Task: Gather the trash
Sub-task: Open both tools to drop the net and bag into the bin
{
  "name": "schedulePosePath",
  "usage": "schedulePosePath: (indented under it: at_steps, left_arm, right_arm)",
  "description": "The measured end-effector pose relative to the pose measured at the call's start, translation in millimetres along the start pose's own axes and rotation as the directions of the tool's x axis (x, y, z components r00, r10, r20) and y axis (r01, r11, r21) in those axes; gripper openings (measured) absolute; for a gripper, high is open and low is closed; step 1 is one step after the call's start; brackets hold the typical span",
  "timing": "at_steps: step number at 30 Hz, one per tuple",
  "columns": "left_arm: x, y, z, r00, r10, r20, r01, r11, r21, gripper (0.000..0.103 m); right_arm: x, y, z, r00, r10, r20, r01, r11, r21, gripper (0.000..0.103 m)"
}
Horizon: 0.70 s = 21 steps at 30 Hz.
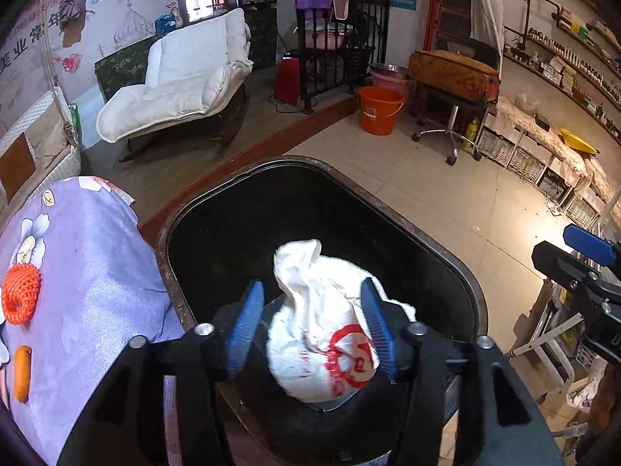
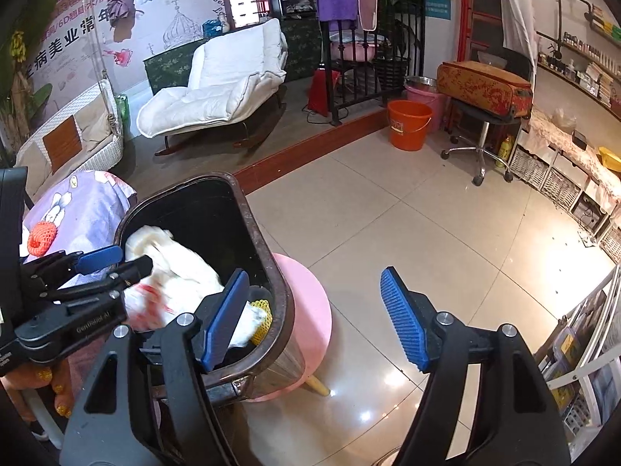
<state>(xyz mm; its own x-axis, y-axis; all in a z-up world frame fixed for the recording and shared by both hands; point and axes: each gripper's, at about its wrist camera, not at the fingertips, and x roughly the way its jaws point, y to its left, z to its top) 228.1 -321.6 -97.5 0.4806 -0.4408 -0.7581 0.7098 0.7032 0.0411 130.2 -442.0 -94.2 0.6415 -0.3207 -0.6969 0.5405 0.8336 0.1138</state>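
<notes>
A black trash bin [image 1: 458, 268] stands beside a table with a purple flowered cloth [image 1: 89, 272]. My left gripper [image 1: 312, 326] is over the bin, its jaws open around a crumpled white plastic bag with red print [image 1: 322, 334]; the right blue pad touches the bag, the left pad stands apart. In the right wrist view the bag [image 2: 182, 272] lies inside the bin [image 2: 268, 272] with a yellow foam net [image 2: 261, 320]. My right gripper [image 2: 316, 318] is open and empty beside the bin's right rim. An orange foam net [image 1: 20, 293] and an orange sausage-like piece [image 1: 22, 372] lie on the cloth.
A pink stool [image 2: 310, 310] stands under the bin. Tiled floor [image 2: 407, 233] spreads to the right. An orange bucket [image 2: 407, 124], a wheeled stool with a suitcase [image 2: 481, 89], a white recliner [image 2: 217, 89] and low shelving [image 2: 562, 186] stand farther off.
</notes>
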Motion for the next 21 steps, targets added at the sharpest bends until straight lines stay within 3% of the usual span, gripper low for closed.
schedulePosePath:
  at_steps: [3, 11, 17, 21]
  left_arm:
    - [-8.4, -1.6, -3.1, 0.999, 0.005, 0.039, -0.006, 1.0, 0.019, 0.079]
    - [-52.1, 16.4, -19.5, 0.993, 0.008, 0.116, -0.004, 0.999, -0.04, 0.084]
    - [-93.0, 40.9, -45.4, 0.981, 0.09, 0.174, -0.072, 0.991, -0.11, 0.088]
    - [-123.1, 68.0, -65.4, 0.962, 0.182, 0.202, -0.139, 0.968, -0.208, 0.088]
  right_arm:
    - [-0.3, -3.6, -1.2, 1.0, -0.005, 0.002, 0.005, 1.0, 0.014, 0.074]
    - [-3.8, 6.0, -0.5, 1.0, 0.009, 0.007, -0.009, 1.0, 0.003, 0.076]
    - [-7.7, 37.5, -1.2, 0.997, 0.078, 0.006, -0.078, 0.995, -0.061, 0.076]
    - [-11.8, 69.5, -7.4, 0.989, 0.15, -0.005, -0.15, 0.981, -0.125, 0.076]
